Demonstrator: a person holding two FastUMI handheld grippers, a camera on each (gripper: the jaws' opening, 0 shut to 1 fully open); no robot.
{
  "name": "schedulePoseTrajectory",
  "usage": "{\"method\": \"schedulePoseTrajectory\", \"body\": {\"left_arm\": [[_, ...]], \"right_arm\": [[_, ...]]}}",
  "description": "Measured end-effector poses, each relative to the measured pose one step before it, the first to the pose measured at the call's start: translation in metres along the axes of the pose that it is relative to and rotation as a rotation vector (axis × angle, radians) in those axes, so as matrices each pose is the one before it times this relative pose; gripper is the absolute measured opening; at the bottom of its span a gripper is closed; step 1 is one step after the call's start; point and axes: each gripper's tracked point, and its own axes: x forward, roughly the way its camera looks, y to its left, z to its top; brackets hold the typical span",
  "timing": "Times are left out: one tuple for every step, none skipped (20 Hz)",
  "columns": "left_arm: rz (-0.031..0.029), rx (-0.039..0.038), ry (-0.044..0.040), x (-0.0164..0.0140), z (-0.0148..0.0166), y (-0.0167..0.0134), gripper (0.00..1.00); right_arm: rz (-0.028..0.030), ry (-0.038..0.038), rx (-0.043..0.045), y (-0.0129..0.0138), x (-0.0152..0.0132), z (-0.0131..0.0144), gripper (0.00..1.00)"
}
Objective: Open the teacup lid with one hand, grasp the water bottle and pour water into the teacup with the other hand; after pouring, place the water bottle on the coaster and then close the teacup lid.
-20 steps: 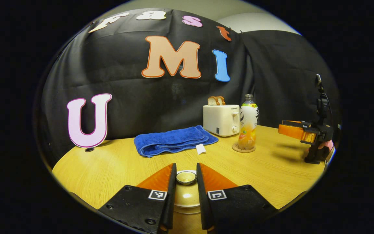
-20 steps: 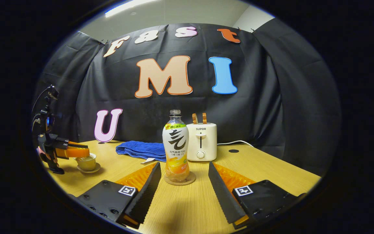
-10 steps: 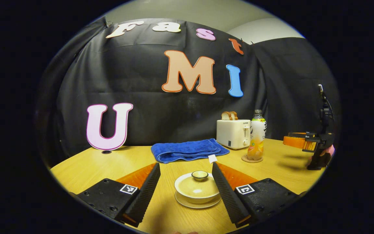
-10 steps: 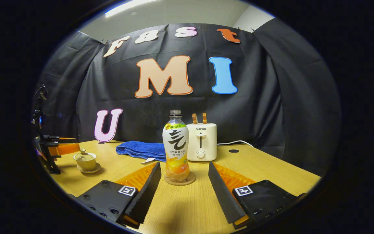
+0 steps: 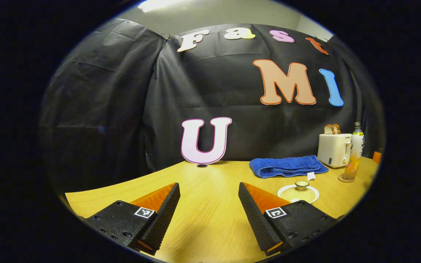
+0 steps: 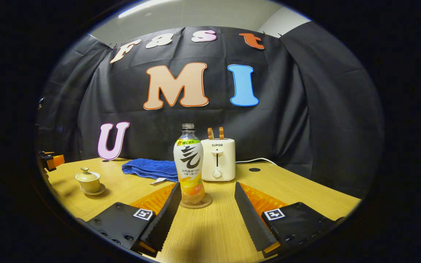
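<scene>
The lidded teacup [image 6: 88,179] sits on its saucer [image 6: 93,191] at the left of the tabletop [image 6: 210,233], and the water bottle [image 6: 189,164] stands upright on the round coaster [image 6: 205,203] just in front of the white toaster [image 6: 217,159], with a folded blue towel [image 6: 148,169] between cup and bottle. The right gripper [image 6: 205,204] hovers near the bottle with its fingers spread, holding nothing. The left gripper [image 5: 208,206] also has its fingers spread over bare wood, the teacup off to its right.
</scene>
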Motion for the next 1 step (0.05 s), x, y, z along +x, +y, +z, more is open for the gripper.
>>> {"method": "schedulePoseTrajectory", "body": {"left_arm": [[0.00195, -0.00042, -0.00106, -0.00009, 0.00072, -0.00026, 0.94]], "right_arm": [[-0.00246, 0.00005, -0.00015, 0.00028, -0.00076, -0.00017, 0.9]]}}
